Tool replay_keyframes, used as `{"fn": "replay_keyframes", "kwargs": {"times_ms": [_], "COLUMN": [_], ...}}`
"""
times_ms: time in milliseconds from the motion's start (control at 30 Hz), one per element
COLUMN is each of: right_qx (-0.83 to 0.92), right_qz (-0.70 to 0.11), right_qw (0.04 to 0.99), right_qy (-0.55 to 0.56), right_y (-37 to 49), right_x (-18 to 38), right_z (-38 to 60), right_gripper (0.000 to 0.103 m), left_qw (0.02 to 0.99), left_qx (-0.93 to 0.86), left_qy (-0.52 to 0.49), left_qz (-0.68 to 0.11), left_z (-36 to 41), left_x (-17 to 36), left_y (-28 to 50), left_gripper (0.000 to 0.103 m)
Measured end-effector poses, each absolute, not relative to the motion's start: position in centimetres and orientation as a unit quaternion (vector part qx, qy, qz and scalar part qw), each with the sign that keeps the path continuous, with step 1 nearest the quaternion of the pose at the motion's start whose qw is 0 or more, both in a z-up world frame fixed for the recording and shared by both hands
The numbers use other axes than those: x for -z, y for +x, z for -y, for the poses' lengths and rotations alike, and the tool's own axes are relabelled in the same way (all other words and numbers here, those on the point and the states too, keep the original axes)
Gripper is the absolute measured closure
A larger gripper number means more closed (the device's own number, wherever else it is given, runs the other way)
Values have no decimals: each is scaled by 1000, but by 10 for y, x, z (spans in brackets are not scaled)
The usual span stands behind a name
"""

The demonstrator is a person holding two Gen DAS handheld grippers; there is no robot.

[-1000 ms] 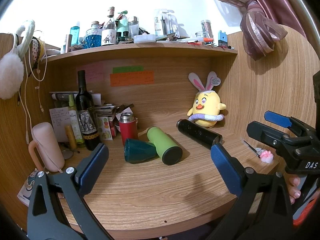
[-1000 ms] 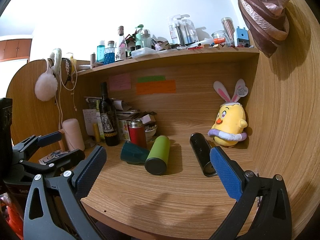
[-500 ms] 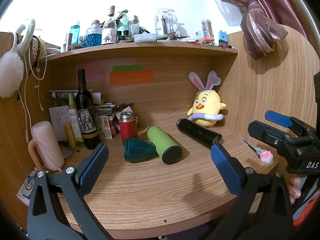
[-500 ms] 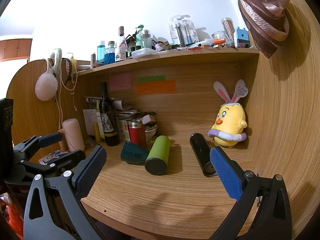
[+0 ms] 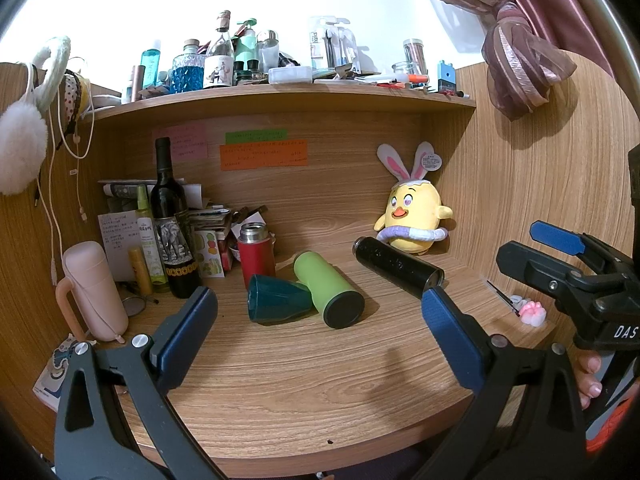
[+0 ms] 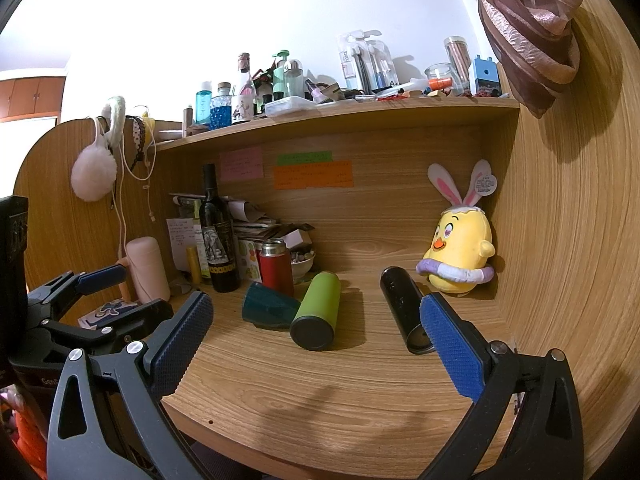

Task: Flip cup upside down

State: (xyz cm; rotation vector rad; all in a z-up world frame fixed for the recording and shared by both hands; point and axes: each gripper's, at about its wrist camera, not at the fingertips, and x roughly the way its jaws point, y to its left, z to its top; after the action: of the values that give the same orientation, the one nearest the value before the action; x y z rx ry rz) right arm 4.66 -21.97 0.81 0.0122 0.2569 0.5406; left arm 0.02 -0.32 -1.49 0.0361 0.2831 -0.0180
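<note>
the teal cup [image 5: 276,299] lies on its side on the desk [image 5: 320,380], just in front of the red flask [image 5: 256,254] and touching the green tumbler [image 5: 328,288], which also lies down to the flask's right. its mouth seems to face away from the tumbler, toward the wine bottle [image 5: 170,224]. the left claw [image 5: 316,336] is released, fingers spread wide and hanging short of the cup, likely lined up to straddle it. the right claw [image 6: 316,344] is also released and empty, held back near the desk edge, well in front of the flask, probably in reserve.
</note>
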Motion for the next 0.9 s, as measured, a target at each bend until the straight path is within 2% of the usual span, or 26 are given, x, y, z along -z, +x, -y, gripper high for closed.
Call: {"fn": "replay_keyframes", "kwargs": {"times_ms": [567,900], "right_qx": [-264,-248], "right_qz": [-136,-186], "right_qw": [955,950], "right_qy": [9,25], "right_y": [49,88], "right_x": [-1,28], "right_z": [215,226], "right_gripper": [0,0], "left_qw": [988,973], "left_qx": [11,-3], "left_qy": [11,9], "left_qz": [-155,-229], "left_z": [5,-4], "left_x": [22,37], "left_y": [7,72], "left_gripper": [0,0]}}
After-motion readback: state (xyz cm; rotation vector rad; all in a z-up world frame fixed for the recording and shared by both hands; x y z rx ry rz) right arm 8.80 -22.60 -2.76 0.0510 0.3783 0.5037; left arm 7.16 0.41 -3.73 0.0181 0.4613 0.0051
